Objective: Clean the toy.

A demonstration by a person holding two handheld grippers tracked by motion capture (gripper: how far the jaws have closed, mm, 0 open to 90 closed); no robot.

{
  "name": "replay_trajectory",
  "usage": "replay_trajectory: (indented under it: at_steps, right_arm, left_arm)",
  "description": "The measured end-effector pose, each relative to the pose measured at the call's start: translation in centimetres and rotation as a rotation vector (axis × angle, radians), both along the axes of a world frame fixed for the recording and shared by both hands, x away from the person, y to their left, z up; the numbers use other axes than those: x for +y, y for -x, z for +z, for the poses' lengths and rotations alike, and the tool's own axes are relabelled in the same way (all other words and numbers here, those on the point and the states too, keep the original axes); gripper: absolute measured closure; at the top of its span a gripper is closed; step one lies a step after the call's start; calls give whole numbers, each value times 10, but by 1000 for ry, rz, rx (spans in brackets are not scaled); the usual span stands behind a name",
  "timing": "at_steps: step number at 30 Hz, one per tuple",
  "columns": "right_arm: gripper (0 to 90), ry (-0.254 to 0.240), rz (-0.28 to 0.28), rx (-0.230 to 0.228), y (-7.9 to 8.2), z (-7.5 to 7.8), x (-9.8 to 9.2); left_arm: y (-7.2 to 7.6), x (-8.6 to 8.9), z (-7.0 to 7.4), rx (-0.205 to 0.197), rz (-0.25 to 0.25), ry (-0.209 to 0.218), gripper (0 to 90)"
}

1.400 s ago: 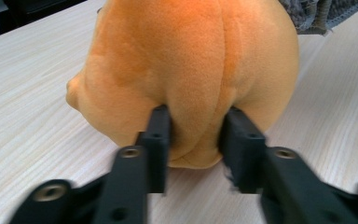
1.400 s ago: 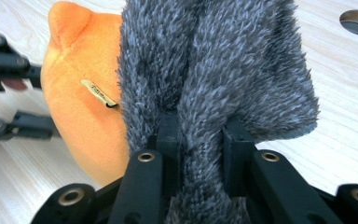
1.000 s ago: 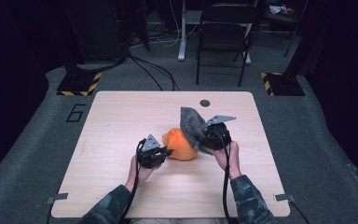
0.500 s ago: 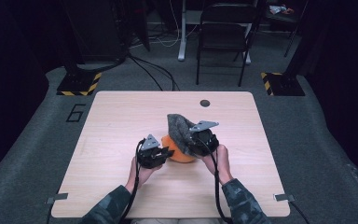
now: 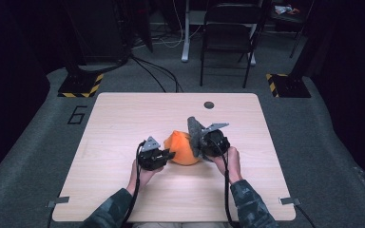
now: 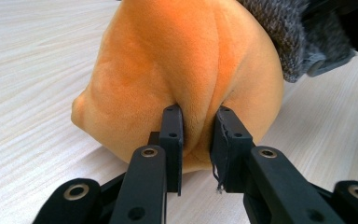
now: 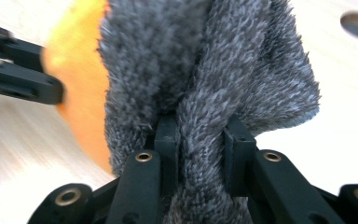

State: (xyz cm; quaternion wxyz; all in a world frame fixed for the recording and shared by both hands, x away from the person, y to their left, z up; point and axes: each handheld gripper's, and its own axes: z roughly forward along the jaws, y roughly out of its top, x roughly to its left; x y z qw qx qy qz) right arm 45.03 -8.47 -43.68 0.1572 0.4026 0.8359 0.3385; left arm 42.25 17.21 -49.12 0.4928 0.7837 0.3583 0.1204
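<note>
Left gripper [image 5: 167, 155] has its fingers [image 6: 172, 140] nearly closed, pinching a fold of the soft orange plush cloth [image 5: 183, 148]. In the left gripper view the plush [image 6: 168, 70] bulges up on both sides of the pinch, pads pressing into the fabric.

Right gripper [image 5: 200, 142] fingers [image 7: 167, 140] are also almost closed, clamped on a bunched ridge of the fuzzy grey knitted cloth [image 5: 196, 133]. In the right gripper view the grey cloth [image 7: 214, 70] fans out above the pinch, with the orange plush [image 7: 81, 84] just behind it at the left.

The orange plush sits as a rounded mound on the light wood worktop [image 5: 123, 123], roughly mid-worktop, between the two grippers. The grey cloth stands up from the right gripper, touching the right side of the orange mound and draped against it; its upper tip is clear of the worktop.

Left hand [image 5: 140, 175] and right hand [image 5: 230, 161] come in from the near edge, sleeves in a camouflage pattern. The grippers face each other across the plush, close together.

A small round dark hole [image 5: 209, 105] sits in the worktop near the far edge, well apart from the cloths. A black folding chair [image 5: 228, 42] stands on the floor beyond the worktop.
</note>
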Motion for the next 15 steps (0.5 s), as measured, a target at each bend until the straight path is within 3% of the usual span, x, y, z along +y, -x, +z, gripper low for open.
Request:
replay_trajectory:
  at_steps: [6, 8, 15]
  right_arm:
    - [718, 20, -59, 75, -12, -18, -16]
    - [718, 68, -71, 88, -16, -28, -19]
    - [718, 104, -97, 165, -24, -46, -22]
  left_arm:
    - [0, 1, -1, -1, -7, 3, 755]
    - [0, 2, -1, -1, -11, 6, 755]
    - [-1, 4, -2, -7, -14, 6, 753]
